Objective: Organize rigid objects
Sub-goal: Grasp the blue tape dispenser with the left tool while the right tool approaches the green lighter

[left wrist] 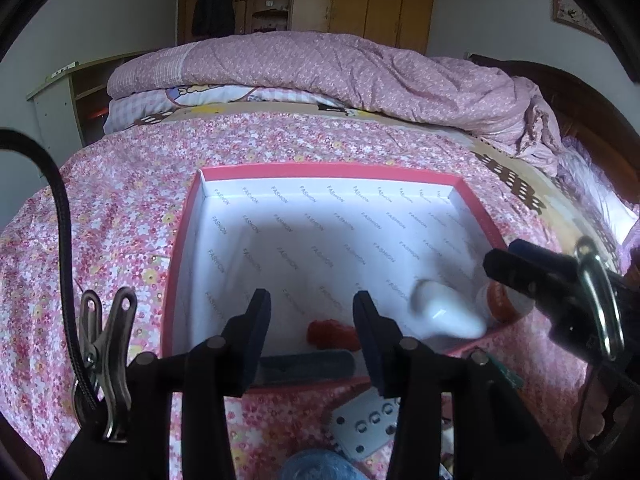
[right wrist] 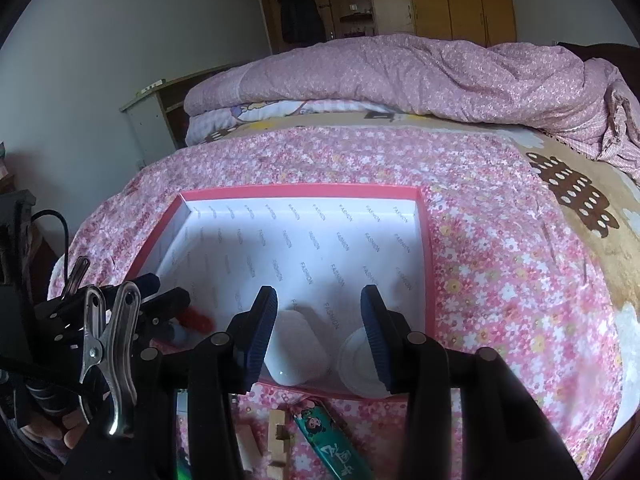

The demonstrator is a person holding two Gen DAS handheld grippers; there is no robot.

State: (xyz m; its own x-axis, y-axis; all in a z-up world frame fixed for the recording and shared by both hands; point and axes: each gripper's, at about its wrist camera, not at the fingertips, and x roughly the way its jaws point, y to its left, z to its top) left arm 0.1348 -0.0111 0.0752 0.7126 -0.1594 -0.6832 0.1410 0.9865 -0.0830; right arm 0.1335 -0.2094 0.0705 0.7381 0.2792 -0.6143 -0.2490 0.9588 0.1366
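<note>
A red box (left wrist: 188, 240) with a white printed lining lies open on the flowered bedspread. My left gripper (left wrist: 314, 332) hangs open over its near edge. Below its fingers lie a red fuzzy object (left wrist: 330, 332) and a dark flat piece (left wrist: 308, 364), neither touched. At the box's right end rest a white rounded object (left wrist: 448, 316) and a bottle with an orange band (left wrist: 500, 300). My right gripper (right wrist: 318, 328) stands open above them. The white object (right wrist: 296, 352) sits beside its left pad and the clear bottle (right wrist: 358, 364) by its right pad. No pad presses on either.
On the bedspread in front of the box lie a grey metal plate with holes (left wrist: 368, 424), a green tube (right wrist: 332, 432) and wooden pieces (right wrist: 276, 436). Folded pink quilts (left wrist: 320, 72) are stacked at the far end of the bed. A shelf unit (left wrist: 60, 104) stands at the far left.
</note>
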